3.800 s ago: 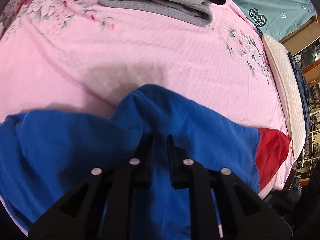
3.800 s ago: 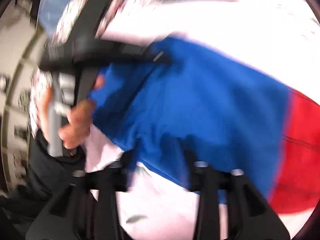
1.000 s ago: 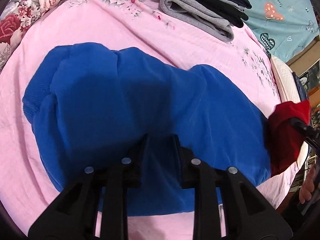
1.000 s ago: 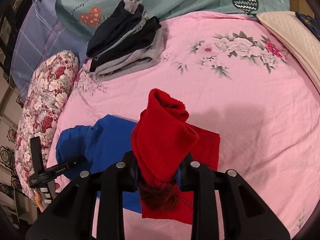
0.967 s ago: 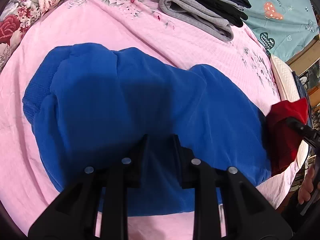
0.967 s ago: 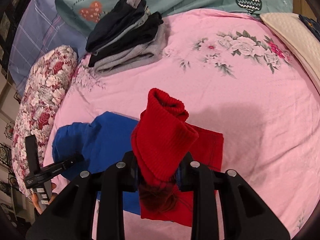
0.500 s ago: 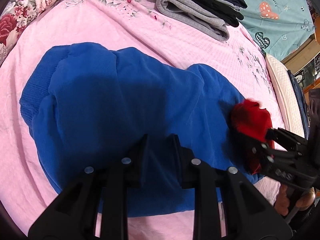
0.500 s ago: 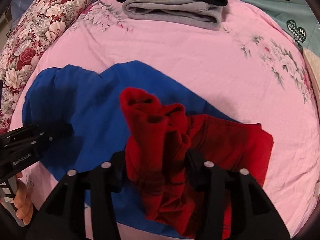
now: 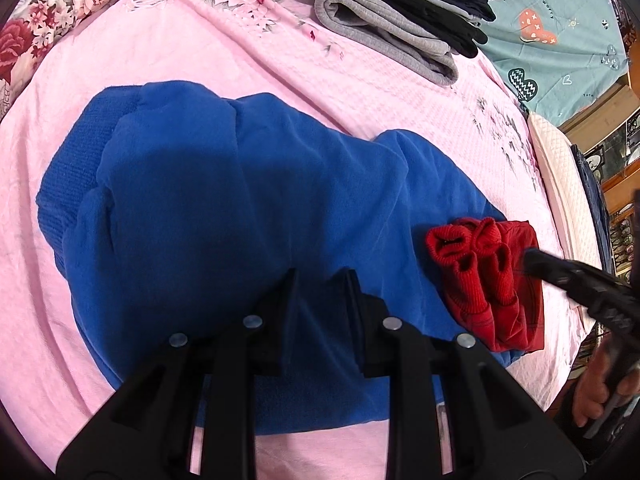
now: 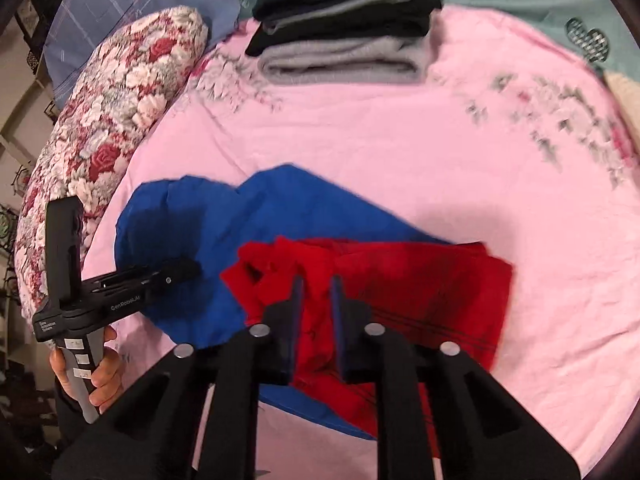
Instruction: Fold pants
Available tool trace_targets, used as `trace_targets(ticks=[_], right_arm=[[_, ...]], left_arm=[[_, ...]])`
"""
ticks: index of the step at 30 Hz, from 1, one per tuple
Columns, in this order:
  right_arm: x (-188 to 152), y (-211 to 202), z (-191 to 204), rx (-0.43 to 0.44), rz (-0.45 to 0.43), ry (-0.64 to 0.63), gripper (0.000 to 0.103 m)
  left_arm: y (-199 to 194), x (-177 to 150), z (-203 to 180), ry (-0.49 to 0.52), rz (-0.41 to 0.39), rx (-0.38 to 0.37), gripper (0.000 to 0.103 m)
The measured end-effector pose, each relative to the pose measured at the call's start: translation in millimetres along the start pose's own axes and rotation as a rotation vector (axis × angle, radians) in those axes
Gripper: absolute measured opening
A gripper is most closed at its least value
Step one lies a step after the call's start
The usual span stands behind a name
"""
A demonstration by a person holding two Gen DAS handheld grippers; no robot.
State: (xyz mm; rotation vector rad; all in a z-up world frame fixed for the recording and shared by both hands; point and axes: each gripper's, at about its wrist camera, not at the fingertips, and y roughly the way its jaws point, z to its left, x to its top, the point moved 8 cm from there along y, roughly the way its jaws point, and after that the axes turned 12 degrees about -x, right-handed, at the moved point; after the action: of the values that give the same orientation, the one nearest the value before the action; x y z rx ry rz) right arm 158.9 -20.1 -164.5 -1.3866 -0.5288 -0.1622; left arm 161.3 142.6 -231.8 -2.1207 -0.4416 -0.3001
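Observation:
Blue pants with red lower legs [image 9: 224, 208] lie on the pink bed sheet [image 9: 200, 52]. The red cuffs [image 9: 476, 264] are folded back and rest on the blue part at the right. My left gripper [image 9: 320, 280] hovers over the blue cloth, jaws slightly apart and holding nothing. My right gripper [image 10: 316, 288] is over the red part [image 10: 400, 288], jaws a narrow gap apart with red cloth showing between them; whether they still pinch it I cannot tell. The left gripper also shows in the right wrist view [image 10: 188, 268].
A stack of folded grey and black clothes [image 9: 404, 20] lies at the far side of the bed. A floral pillow [image 10: 112, 112] is at the left, a teal quilt [image 9: 560, 36] and a cream pillow [image 9: 560, 184] at the right.
My right gripper carried the raised red cuffs leftward and down, and they now lie on the blue part. The left gripper has stayed in place.

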Motion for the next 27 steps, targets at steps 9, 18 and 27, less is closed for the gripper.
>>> trace_targets(ticks=[9, 18, 27], right_arm=[[-5.0, 39.8, 21.8, -0.008, 0.118, -0.049, 0.013], [28.3, 45.7, 31.6, 0.019, 0.107, -0.048, 0.015], [37.3, 42.9, 35.5, 0.022, 0.082, -0.052, 0.026]], left_arm=[[1.3, 0.3, 0.1, 0.004, 0.007, 0.003, 0.024], [1.0, 1.3, 4.1, -0.017, 0.021, -0.034, 0.024], [-50.6, 11.2, -1.3, -0.031, -0.073, -0.014, 0.06]])
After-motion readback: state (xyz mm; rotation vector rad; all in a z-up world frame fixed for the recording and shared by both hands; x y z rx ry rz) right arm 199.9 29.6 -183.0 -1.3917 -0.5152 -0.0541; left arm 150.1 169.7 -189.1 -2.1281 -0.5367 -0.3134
